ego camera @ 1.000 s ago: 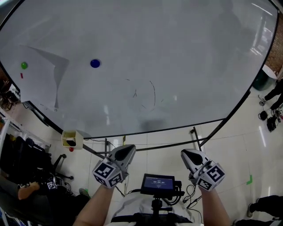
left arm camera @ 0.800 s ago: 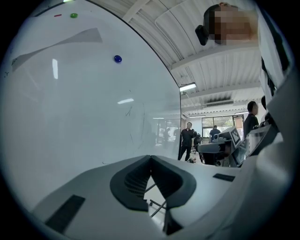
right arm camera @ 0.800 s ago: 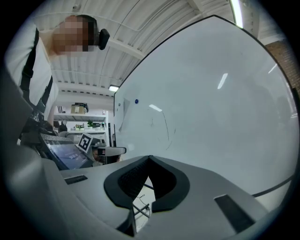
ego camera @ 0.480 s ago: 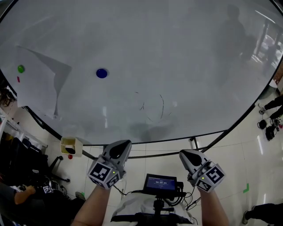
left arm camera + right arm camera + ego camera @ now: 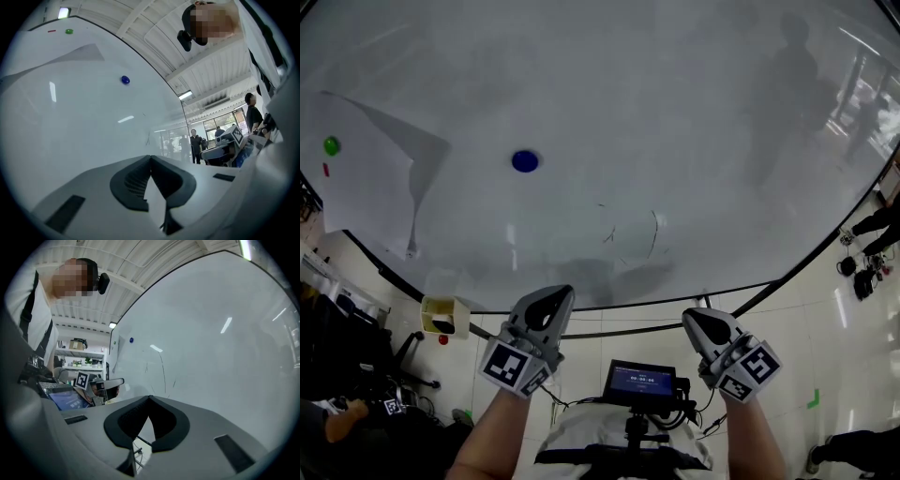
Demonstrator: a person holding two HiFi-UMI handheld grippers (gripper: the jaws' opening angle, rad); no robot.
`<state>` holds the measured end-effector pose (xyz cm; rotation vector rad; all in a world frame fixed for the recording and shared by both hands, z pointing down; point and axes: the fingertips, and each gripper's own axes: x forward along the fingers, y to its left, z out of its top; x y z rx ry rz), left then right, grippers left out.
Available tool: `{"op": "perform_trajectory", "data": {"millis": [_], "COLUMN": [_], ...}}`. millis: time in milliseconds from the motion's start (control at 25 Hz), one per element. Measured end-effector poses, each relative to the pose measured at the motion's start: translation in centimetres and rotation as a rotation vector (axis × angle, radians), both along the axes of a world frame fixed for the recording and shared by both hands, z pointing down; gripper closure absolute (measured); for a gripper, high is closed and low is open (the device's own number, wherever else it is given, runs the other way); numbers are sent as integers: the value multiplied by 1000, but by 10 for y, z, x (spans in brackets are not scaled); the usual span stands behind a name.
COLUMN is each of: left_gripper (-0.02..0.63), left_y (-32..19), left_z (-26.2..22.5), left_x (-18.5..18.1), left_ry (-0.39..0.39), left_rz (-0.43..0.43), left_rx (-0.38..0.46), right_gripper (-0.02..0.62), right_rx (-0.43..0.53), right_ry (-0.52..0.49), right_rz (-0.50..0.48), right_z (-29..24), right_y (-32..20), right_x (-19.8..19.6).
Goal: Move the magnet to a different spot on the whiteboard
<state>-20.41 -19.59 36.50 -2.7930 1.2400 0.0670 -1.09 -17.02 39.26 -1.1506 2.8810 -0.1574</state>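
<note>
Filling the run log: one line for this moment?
left claw: shut, empty | right claw: shut, empty | blue magnet: on whiteboard, untouched

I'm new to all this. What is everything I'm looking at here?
whiteboard: one, white, fills the upper view
blue magnet: one, dark blue, on the board, left of centre
green magnet: one, green, board's far left
paper: one, white, board's left side
pen marks: a few, dark, low on the board
box: one, yellow, below the board's lower left edge
screen: one, dark, at the person's chest
left hand-held gripper: one, grey, shut, empty
right hand-held gripper: one, grey, shut, empty
</note>
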Motion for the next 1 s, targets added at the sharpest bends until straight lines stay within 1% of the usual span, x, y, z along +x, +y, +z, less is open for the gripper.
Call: {"op": "perform_trajectory", "data": {"millis": [160, 360, 480, 560, 680, 800, 1000], "left_gripper": [574, 574, 574, 574, 573, 574, 574], "left_y": [-1, -1, -4, -7, -6, -4, -7], "left_z": [-10, -10, -14, -21, -37, -46, -67], "left_x": [-5, -10, -12, -14, -12, -13, -20], "left_ry": [0, -24, -46, -63, -76, -108, -170], "left_rz": [1, -19, -37, -58, -84, -103, -143], "left_rx": [41, 38, 55, 88, 162, 190, 245], "right_gripper": [561, 561, 561, 561, 561, 561, 562], "right_rx": [26, 44, 57, 76, 96, 115, 138], "right_ry": [9, -7, -22, -28, -41, -55, -49], "right_rz": [-12, -36, -51, -75, -107, -128, -164], "right_z": [-8, -18, -25, -31, -41, -49, -52], "right_y": [-7, -10, -17, -24, -29, -29, -32], "right_x": [-8, -16, -20, -25, -30, -32, -39]}}
